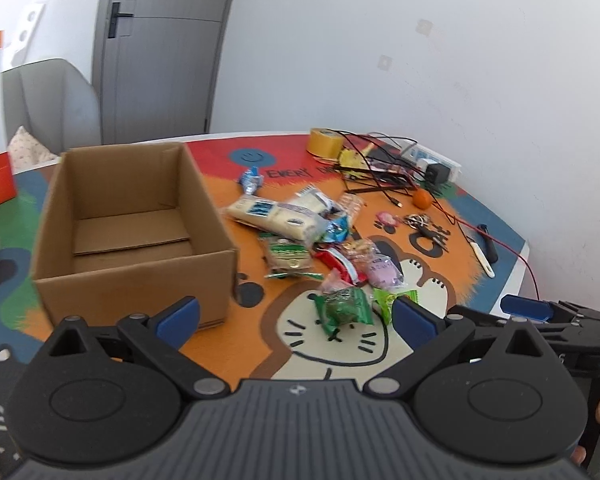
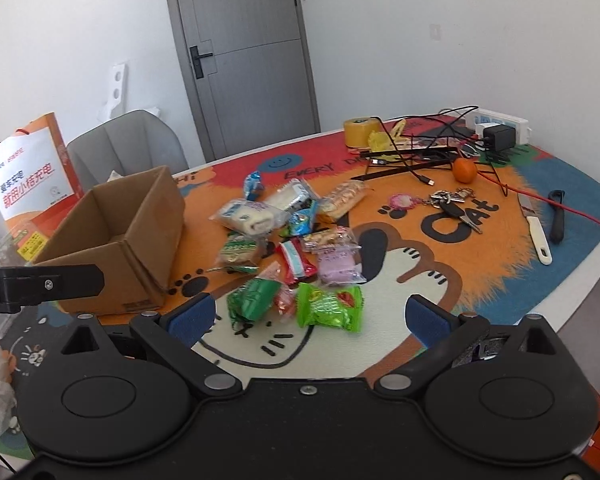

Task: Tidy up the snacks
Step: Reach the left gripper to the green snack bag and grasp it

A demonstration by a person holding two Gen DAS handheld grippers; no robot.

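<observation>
Snacks [image 2: 296, 240]: loose pile of wrapped packets on the mat [image 2: 500, 280], just right of the box [image 1: 132, 232]; none inside it yet.
Box: cardboard, open-topped, bare inside.
Nearest packets: dark green pack [image 1: 342, 306], bright green pack [image 2: 330, 306].
Left gripper [image 1: 296, 316]: jaws spread wide, holding nothing, above the mat short of the dark green pack.
Right gripper [image 2: 310, 316]: likewise wide, unladen.
Step, as judged: start, first pick pending.
Next: lower onto a near packet, close, carry to the box.
Beyond: tape [image 1: 325, 142], cables [image 1: 380, 168], keys [image 2: 452, 204], orange [image 2: 465, 170].

Left tongs [image 1: 296, 314]: matte black linkage arms, silver pivot rivets, blue fingertip pads [image 1: 179, 317], ribbed grey base. Right tongs [image 2: 310, 316]: same build, smooth black base, one central screw.
</observation>
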